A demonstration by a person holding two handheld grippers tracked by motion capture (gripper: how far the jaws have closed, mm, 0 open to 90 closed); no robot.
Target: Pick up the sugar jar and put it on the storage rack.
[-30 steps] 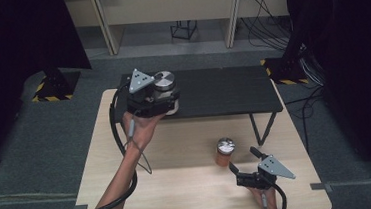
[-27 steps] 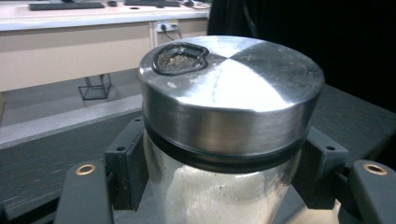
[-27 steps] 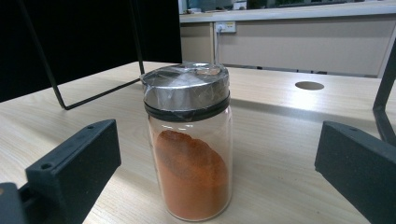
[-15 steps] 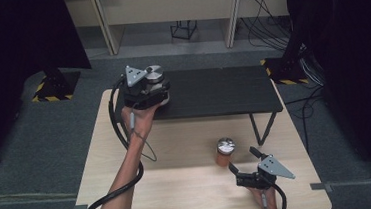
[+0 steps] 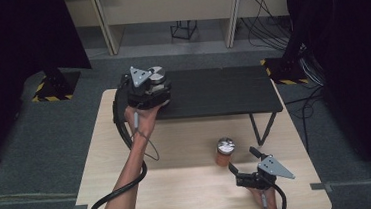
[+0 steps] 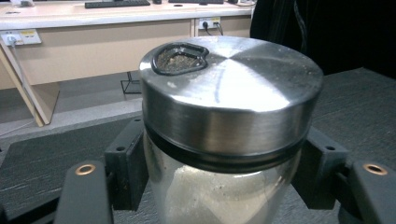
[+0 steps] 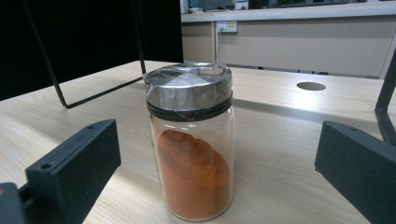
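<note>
Over black shelf [image 5: 222, 89], left gripper [image 5: 148, 87] clamps white-powder jar [image 6: 224, 140] — base hidden; right gripper [image 5: 244, 172] gapes.

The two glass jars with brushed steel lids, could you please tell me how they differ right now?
The glass jar of pale powder is clamped in the left gripper over the black shelf; the glass jar of orange-red powder stands free on the wooden table, in front of the right gripper's open jaws. Both are upright with steel lids.

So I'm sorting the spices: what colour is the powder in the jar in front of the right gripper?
Orange-red, under a silver lid; the jar shows best in the right gripper view, between the open right gripper jaws.
</note>
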